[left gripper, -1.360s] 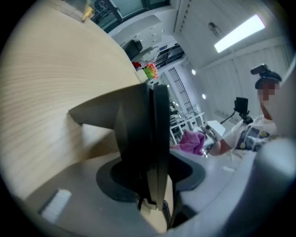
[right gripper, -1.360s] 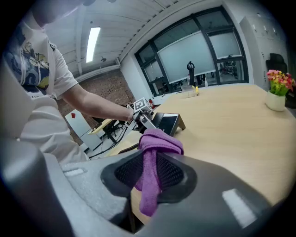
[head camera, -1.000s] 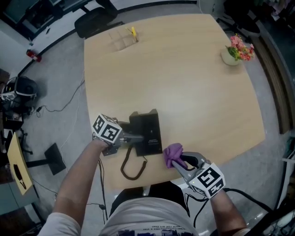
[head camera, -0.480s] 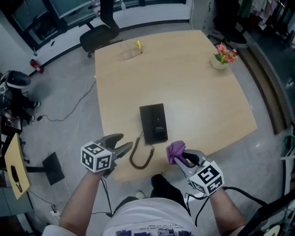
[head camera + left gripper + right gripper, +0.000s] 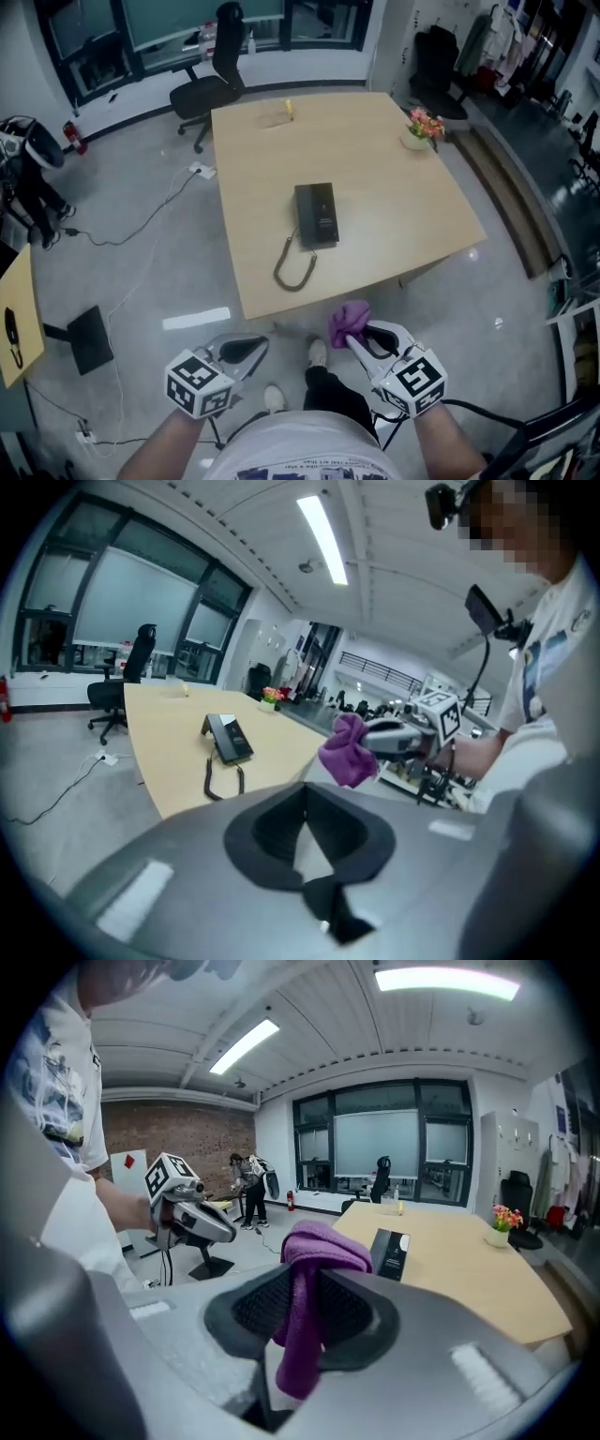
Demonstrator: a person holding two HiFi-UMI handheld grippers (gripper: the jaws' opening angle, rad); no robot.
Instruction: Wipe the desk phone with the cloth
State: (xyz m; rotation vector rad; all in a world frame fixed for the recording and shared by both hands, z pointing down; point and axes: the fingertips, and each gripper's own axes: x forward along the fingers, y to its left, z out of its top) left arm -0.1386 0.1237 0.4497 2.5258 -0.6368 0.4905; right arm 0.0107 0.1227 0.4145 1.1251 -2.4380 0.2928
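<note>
Pinching the cloth [image 5: 349, 322], right tongs [image 5: 357, 338] hover well apart from desk phone [image 5: 316, 215].

1. We see an evenly bright room. In both gripper views a ceiling strip light [image 5: 323, 536] burns white and blown out.
2. The windows [image 5: 375, 1152] look duller than the lamps.
3. In the head view, the desk phone [image 5: 316, 214] casts hardly any shadow on the table [image 5: 403, 216]. The glossy floor [image 5: 506, 309] carries pale reflections at the right.
4. Both gripper views bend lines strongly and fall to black at the corners.
5. Close to the lens, the cloth [image 5: 305, 1279] looks soft.
</note>
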